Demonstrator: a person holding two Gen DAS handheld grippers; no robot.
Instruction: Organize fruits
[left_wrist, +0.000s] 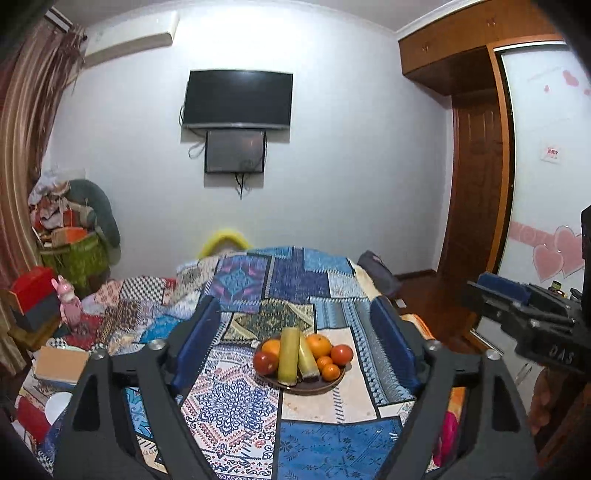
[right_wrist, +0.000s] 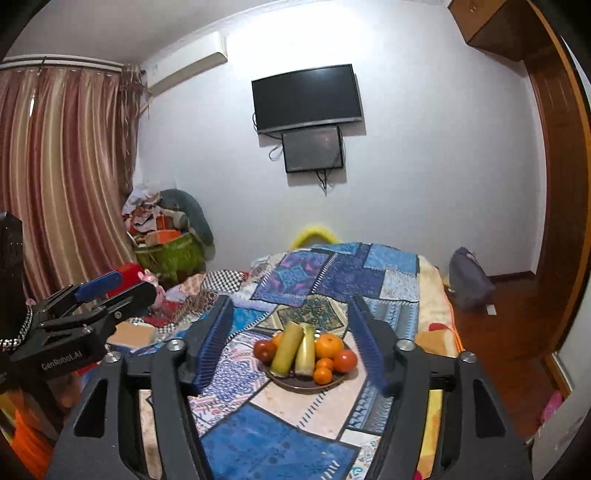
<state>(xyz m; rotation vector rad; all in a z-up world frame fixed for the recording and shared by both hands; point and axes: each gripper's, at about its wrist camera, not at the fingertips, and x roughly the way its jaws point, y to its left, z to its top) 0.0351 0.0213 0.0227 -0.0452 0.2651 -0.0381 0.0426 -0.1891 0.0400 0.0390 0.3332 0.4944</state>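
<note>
Fruit sits heaped on a dark plate (left_wrist: 334, 384) on the bed (left_wrist: 332, 435), which is covered by a patchwork quilt of blue and cream panels. Two yellow-green stalks (left_wrist: 289, 354) lie side by side down the middle of the plate, tilted slightly toward each other at the far end. Left of them a red tomato (left_wrist: 265, 362) rests in front of an orange (left_wrist: 270, 348). Right of them are a big orange (left_wrist: 319, 345), another tomato (left_wrist: 341, 355) and two small tangerines (left_wrist: 330, 371) near the rim. Both grippers hang above the near part of the bed, well apart from the plate, and neither touches any fruit. The left gripper (left_wrist: 295, 341) has its blue-padded fingers (left_wrist: 195, 339) spread wide, framing the plate in its own view, with nothing between them. The right gripper (right_wrist: 293, 343) likewise has its fingers (right_wrist: 214, 341) wide apart and empty, the plate centred between them. Each gripper shows at the edge of the other's view. Beyond the bed, two dark screens (left_wrist: 238, 98) hang on the pale wall, a striped curtain (right_wrist: 62, 177) covers the left side, and a wooden wardrobe (left_wrist: 476, 155) stands at right.
</note>
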